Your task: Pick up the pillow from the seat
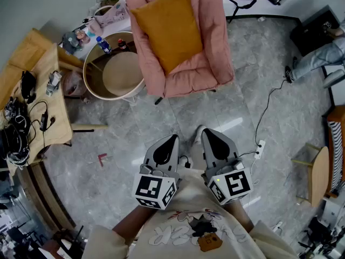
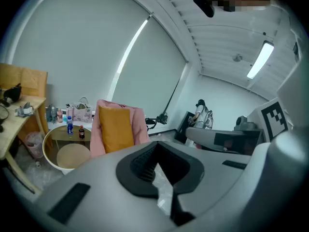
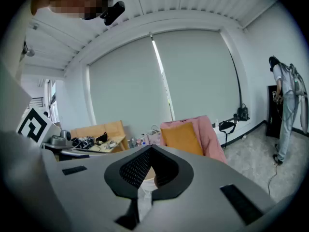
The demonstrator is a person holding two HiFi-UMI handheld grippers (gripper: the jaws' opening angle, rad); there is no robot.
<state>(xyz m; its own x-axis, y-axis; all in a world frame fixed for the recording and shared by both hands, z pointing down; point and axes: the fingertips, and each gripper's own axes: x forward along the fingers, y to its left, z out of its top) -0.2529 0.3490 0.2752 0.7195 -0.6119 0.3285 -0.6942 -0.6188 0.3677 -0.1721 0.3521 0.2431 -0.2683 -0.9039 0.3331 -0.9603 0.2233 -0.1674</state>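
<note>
An orange pillow (image 1: 168,28) leans upright against the back of a pink cushioned chair (image 1: 213,63), far ahead of me across the grey floor. The pillow also shows in the left gripper view (image 2: 115,128) and the right gripper view (image 3: 182,138). Both grippers are held close to my body, side by side and well short of the chair. My left gripper (image 1: 171,138) has its jaws together with nothing between them, as the left gripper view (image 2: 156,149) confirms. My right gripper (image 1: 208,133) is likewise shut and empty (image 3: 149,151).
A round side table (image 1: 91,63) with bottles stands left of the chair. A wooden desk (image 1: 51,128) with cables and gear lies further left. A power strip and cord (image 1: 261,143) lie on the floor at right, near a wooden stool (image 1: 319,175). A person (image 1: 321,55) stands far right.
</note>
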